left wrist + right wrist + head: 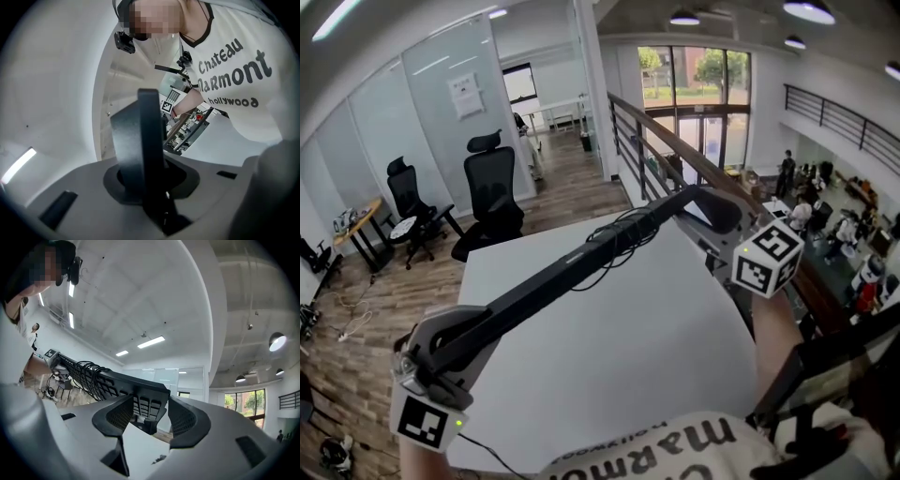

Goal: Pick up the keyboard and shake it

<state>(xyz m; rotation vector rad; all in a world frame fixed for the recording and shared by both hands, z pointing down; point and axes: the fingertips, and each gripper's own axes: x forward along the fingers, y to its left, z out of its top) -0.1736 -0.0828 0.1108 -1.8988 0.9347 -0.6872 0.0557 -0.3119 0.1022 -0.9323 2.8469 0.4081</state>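
**A:** What did the left gripper (448,345) have, nearest the camera?

**B:** It was clamped narrowly on the near end of the keyboard (581,265); the dark slab stood on edge between its jaws, above the near left corner of the white table (609,366).

**A:** And the right gripper (712,210)?

**B:** Its jaws stood wide, pads (117,414) pressed on both sides of the keyboard's far end, over the table's far right corner; the keyboard hung clear of the table, spanning it diagonally; a black cable (623,228) was looped round it.

**A:** Beyond the table?

**B:** There were black office chairs (492,192) off its far left side; a railing (670,150) ran past its far edge.
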